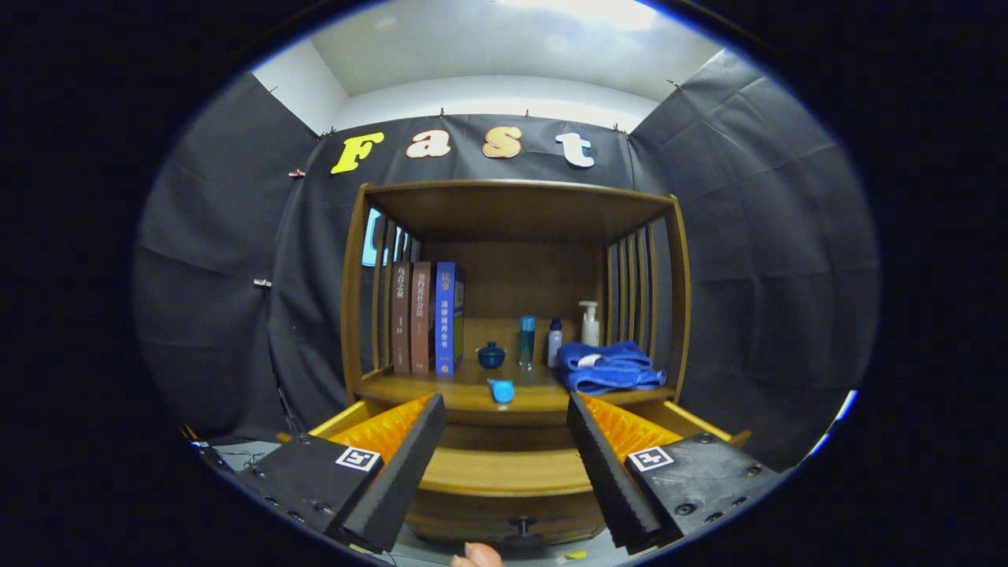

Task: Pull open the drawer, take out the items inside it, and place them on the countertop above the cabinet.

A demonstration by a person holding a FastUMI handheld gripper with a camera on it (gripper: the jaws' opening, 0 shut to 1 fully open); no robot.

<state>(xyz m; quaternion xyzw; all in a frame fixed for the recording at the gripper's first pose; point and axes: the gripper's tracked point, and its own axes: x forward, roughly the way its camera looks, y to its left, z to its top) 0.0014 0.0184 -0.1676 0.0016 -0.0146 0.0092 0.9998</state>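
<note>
Black cloth backs a wooden cabinet (516,315); books (425,317), bottles (551,335) and a towel (610,366) are seen on its countertop (472,391). Gripper (504,429) fingers are held apart above the open drawer (504,472), whose inside is hidden.

Handheld gripper (504,409), two ribbed wedge-shaped fingers (394,472) set apart, screwed plates, square printed marker tags, fingertip below

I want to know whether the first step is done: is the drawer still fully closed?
No: the drawer is pulled out below the countertop, its front between the fingers of the open gripper.
</note>
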